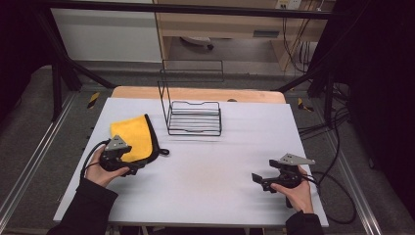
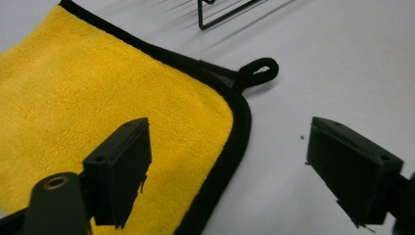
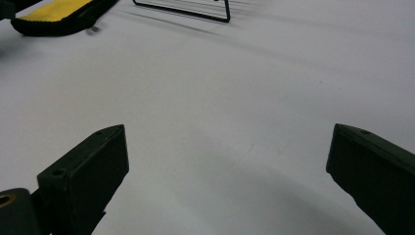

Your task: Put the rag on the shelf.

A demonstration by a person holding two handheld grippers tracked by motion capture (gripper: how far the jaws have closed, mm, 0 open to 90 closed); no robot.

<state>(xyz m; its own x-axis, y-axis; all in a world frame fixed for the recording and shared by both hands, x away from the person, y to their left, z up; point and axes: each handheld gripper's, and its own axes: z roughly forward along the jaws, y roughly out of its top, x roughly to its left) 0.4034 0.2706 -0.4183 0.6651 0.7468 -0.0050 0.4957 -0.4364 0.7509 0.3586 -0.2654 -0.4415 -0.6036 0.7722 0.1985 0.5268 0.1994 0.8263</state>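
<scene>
One yellow cloth (image 1: 134,138) lay at the table's (image 1: 205,166) left side, folded flat, with its black-bound edge and hanging loop (image 2: 258,72) turned toward the wire rack (image 1: 194,117). Your left gripper (image 2: 227,166) hovered over its near corner, jaws spread wide and straddling the hem, nothing pinched. Judged soft, light and limp, the cloth would sag from any grip; the bound corner beside the loop offered the firmest hold. Your right gripper (image 3: 227,181) stood well apart over bare table, jaws wide and empty. The number of folded layers was not discernible.
</scene>
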